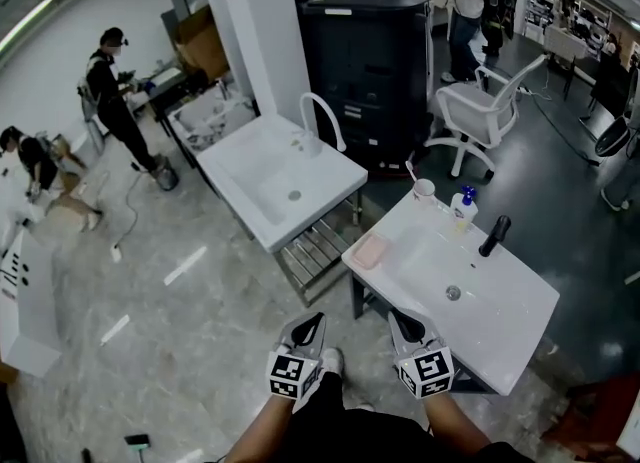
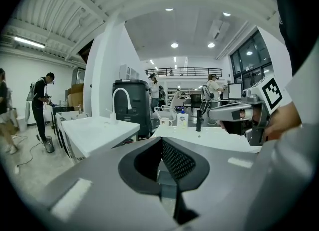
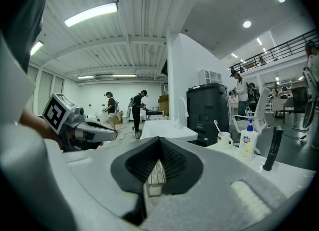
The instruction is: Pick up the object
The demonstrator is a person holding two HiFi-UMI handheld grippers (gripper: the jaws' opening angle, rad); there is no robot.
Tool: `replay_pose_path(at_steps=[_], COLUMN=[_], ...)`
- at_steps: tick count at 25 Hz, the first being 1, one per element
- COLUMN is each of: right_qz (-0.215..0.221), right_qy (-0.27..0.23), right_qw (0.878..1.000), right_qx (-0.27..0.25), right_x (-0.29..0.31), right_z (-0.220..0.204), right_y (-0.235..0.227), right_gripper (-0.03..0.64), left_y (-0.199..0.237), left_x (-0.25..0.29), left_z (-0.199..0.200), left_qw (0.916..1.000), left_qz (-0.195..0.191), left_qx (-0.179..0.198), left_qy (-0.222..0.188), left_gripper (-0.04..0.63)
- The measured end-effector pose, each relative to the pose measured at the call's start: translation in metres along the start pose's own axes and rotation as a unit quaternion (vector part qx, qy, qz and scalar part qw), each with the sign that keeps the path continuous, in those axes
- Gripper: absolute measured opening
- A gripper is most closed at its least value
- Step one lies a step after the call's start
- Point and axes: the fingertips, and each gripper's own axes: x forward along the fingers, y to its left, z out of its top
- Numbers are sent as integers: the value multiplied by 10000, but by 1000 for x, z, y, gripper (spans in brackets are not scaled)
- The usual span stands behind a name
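Head view showed three loose things on the near white sink (image 1: 505, 323), and which one the task meant could not be told. A pink dish (image 1: 368, 250) lay at the sink's left corner. A white mug (image 1: 424, 189) with a toothbrush in it stood at the far corner, and a pump bottle (image 1: 463, 209) with a blue top stood just beside the mug. A black tap (image 1: 494, 235) rose behind the basin, near the bottle. None of these was touched.

Both claws were held low in front of the person, well short of those things. The left gripper (image 1: 308, 329) hung over the floor just off the sink's near edge, its jaws pressed together with nothing between them. The right gripper (image 1: 407, 328) sat at the sink's near edge, jaws likewise together and empty.

A metal rack (image 1: 315, 251) stood between this sink and a second white sink (image 1: 262, 186) with a curved white tap (image 1: 325, 121). Behind stood a black cabinet (image 1: 365, 61) and a white chair (image 1: 478, 111). People stood farther off on the grey floor
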Motion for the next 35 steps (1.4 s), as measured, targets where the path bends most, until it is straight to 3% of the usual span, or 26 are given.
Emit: replay_pose_path(at_steps=[10,18,24,27,32,35], right_qz=[-410,-790,-1253,-1442,-1644,-1669], right_qy=[-143,166,309,365,504,580], right_qw=[9990,9967,9916,9888,9848,9837], right_qx=[101,-11,88,133,232,338], right_x=[80,119,130,129,121,114], right_z=[35,24,17,14,4,-2], right_y=[-46,-71,-87,-95,-107,-111], right_gripper=[3,3,3,3,3,3], left_y=[62,74,61,58,49,45], left_x=[83,141,175,187,200,209], left_z=[32,32,13,3,-9,-21], left_qw=[9988,9927,9820,9790,9788,9786], left_qz=[-426,-1118,-1762,-1883,-1870,-1789], left_qx=[247,434,597,627,485,408], left_qy=[1,155,332,461,676,928], left_gripper=[17,17,17,18,131,260])
